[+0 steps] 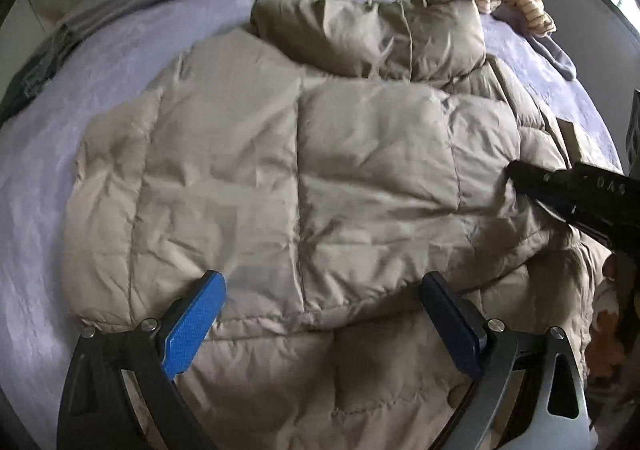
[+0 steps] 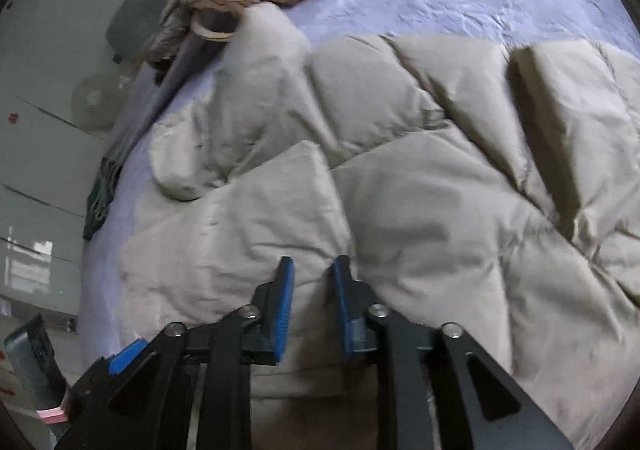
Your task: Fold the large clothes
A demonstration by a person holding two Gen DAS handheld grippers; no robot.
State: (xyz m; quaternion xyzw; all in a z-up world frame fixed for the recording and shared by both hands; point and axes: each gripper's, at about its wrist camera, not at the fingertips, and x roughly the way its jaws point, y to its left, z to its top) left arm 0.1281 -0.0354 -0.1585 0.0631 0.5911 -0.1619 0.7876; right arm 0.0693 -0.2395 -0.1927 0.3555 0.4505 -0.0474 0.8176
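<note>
While the puffy coat [image 1: 304, 169] lies partly folded under the grippers | left gripper [image 1: 324, 290] wide open, empty | right gripper [image 2: 312, 270] nearly closed, holds nothing | more folds left.

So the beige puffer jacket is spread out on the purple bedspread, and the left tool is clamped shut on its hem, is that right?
Not quite. The beige puffer jacket does lie spread on the purple bedspread, but the left tool is not clamped on the hem. The left wrist view shows its jaws standing wide open over the jacket, with nothing pinched between the blue pads.
</note>
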